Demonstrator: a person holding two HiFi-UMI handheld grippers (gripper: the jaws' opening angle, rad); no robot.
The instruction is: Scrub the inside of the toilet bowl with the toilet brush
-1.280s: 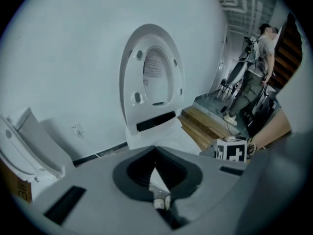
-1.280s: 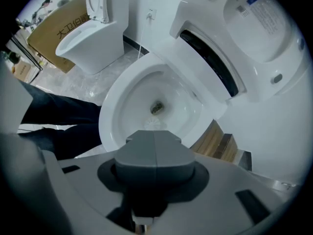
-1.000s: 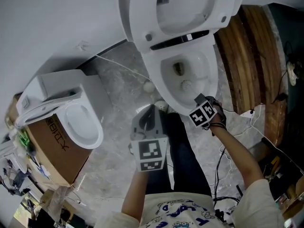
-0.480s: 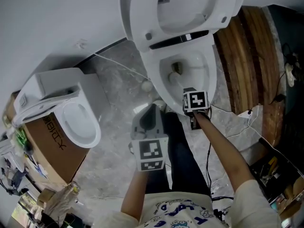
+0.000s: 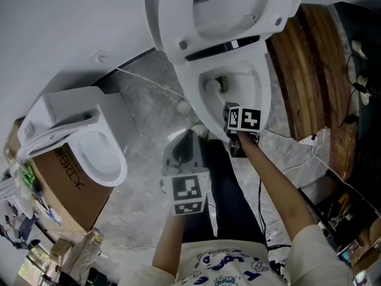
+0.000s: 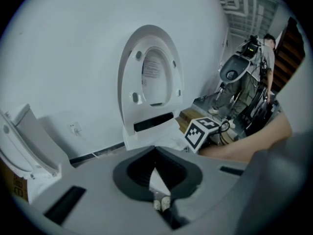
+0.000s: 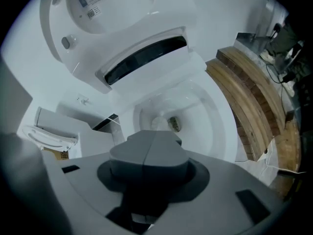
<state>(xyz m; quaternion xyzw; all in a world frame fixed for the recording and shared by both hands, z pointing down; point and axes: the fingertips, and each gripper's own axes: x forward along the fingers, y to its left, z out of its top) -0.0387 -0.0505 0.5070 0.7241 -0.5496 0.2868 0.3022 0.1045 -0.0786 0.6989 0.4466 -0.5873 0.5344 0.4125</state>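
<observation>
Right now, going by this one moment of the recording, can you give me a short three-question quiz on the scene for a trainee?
1. Which gripper has its fingers shut on the toilet brush?
2. True or false: the lid is lowered over the toilet bowl.
3. Where is the brush's head? A. resting on the raised lid; B. inside the bowl, close to the drain; C. held outside the bowl, beside it.

Key: 1. the right gripper; 2. false, the lid stands raised; 3. B.
</observation>
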